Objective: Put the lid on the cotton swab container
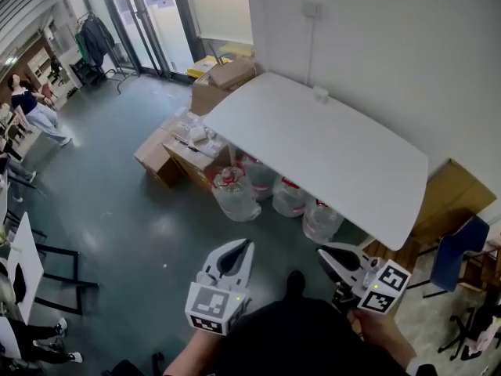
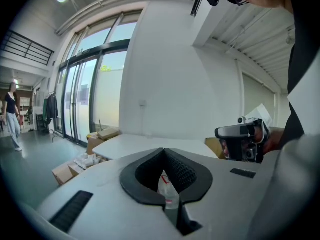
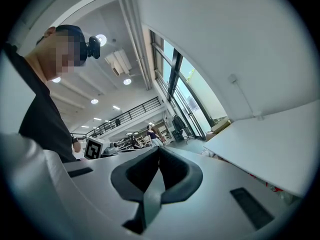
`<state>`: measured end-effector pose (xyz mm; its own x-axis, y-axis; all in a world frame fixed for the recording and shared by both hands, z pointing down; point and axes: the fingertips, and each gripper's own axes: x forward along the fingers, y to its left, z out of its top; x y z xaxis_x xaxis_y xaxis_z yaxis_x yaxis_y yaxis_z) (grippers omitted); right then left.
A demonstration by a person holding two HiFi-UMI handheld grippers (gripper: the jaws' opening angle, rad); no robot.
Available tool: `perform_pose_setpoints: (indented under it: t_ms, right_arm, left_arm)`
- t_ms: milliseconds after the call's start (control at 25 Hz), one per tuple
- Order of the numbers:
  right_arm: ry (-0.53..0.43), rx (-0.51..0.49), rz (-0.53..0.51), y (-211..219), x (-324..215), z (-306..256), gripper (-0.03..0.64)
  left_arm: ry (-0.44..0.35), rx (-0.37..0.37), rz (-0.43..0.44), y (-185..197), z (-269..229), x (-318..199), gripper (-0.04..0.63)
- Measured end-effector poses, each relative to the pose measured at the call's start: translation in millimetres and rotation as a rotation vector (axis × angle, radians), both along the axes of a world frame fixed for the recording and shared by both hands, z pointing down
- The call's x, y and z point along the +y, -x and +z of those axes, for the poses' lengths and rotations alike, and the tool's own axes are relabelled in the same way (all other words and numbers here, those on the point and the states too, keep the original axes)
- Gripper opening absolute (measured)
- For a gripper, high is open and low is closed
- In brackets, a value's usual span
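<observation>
The left gripper (image 1: 239, 244) and right gripper (image 1: 323, 254) are both closed with nothing in them, short of the desk (image 1: 329, 159), because what is likely the cotton swab container (image 1: 320, 94) sits well away at its far edge.

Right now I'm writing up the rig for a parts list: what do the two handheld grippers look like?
The left gripper and right gripper are alike: white shells tapering to a point, with black textured lining inside the jaws. Each carries a white cube printed with black square markers. The person wears a dark top.
</observation>
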<state>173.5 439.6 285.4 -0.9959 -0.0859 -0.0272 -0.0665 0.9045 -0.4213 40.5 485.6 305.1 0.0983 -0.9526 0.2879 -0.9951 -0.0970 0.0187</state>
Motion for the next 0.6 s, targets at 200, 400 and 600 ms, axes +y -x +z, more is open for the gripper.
perform_pose_setpoints:
  t_ms: [200,400,600]
  right_arm:
    - [0.018,-0.002,-0.009,-7,-62,3,0.015]
    - [0.032,0.003,0.016,-20,-116,9,0.015]
    - [0.041,0.012,0.013,-17,-147,11,0.015]
  left_arm:
    - [0.009,0.006,0.012,-8,0,-69,0.011]
    - [0.013,0.008,0.028,-19,-2,-122,0.011]
    - [0.02,0.009,0.032,-19,2,-156,0.011]
